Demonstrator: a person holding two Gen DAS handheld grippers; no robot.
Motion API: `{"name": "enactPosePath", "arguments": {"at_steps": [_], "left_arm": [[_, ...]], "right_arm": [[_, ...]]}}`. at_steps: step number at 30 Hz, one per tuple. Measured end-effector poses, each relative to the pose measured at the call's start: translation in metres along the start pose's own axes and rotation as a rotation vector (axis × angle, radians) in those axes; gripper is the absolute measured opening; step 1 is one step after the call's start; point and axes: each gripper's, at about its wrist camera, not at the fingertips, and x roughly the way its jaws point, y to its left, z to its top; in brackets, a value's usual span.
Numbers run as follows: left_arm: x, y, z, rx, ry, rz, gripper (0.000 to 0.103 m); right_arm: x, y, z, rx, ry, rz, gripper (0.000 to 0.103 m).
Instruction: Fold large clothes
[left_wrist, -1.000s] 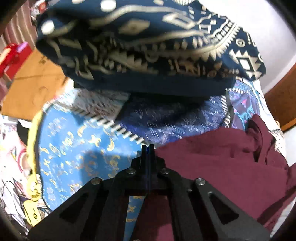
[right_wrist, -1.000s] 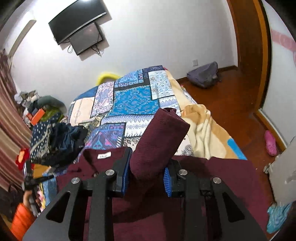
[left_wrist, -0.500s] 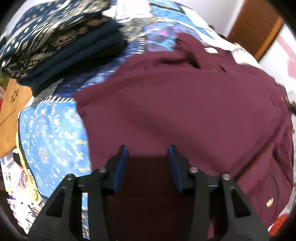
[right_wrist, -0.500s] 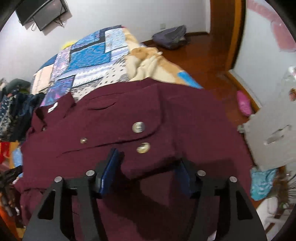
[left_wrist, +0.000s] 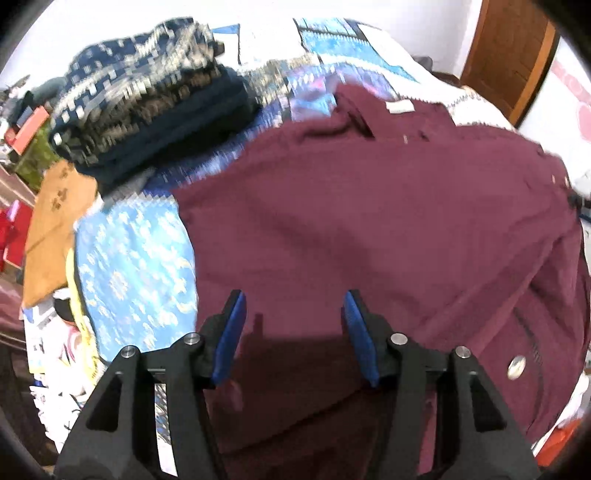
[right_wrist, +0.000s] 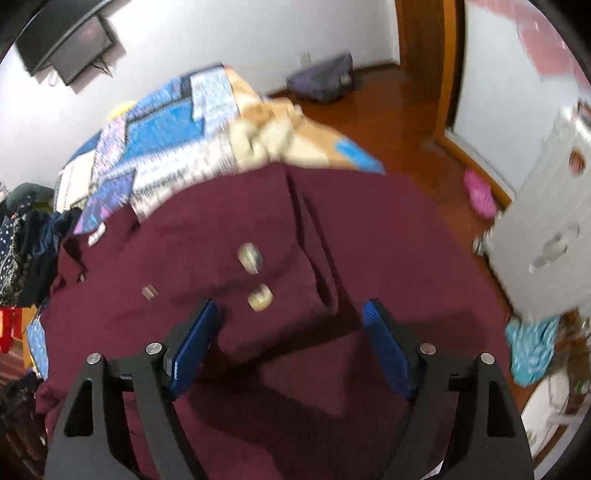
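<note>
Maroon shirt (left_wrist: 369, 221) lies spread on the bed (left_wrist: 129, 266); its folded-in sleeve (right_wrist: 280, 288) sits between the right claw (right_wrist: 288, 325), whose jaws are opening, clear of it. Left claw (left_wrist: 293, 314) also opening, empty. Next, probably, the other sleeve.

The left gripper (left_wrist: 293, 310) has matte black triangular-cutout arms, silver round screws and blue ribbed pads (left_wrist: 232, 332). The right gripper (right_wrist: 288, 321) is built alike, its blue pads (right_wrist: 386, 349) ridged.
</note>
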Motion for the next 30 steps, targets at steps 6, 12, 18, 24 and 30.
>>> {"name": "enactPosePath", "arguments": {"at_steps": [6,12,18,24,30], "left_arm": [[-0.006,-0.026,0.048,-0.001,-0.078,-0.03,0.065],[0.007,-0.077,0.082,0.045,-0.086,-0.131,0.066],[0.028,-0.125,0.091,0.147,-0.056,-0.163,0.066],[0.035,-0.143,0.082,0.185,-0.032,-0.164,0.066],[0.034,-0.131,0.076,0.151,-0.03,-0.163,0.066]], "right_arm": [[-0.022,-0.022,-0.012,0.063,-0.003,0.113,0.079],[-0.046,-0.069,-0.027,0.204,-0.034,0.082,0.079],[-0.047,-0.142,-0.058,0.456,-0.002,0.057,0.079],[-0.025,-0.176,-0.089,0.645,0.048,0.111,0.079],[-0.003,-0.175,-0.084,0.668,0.024,0.161,0.077]]}}
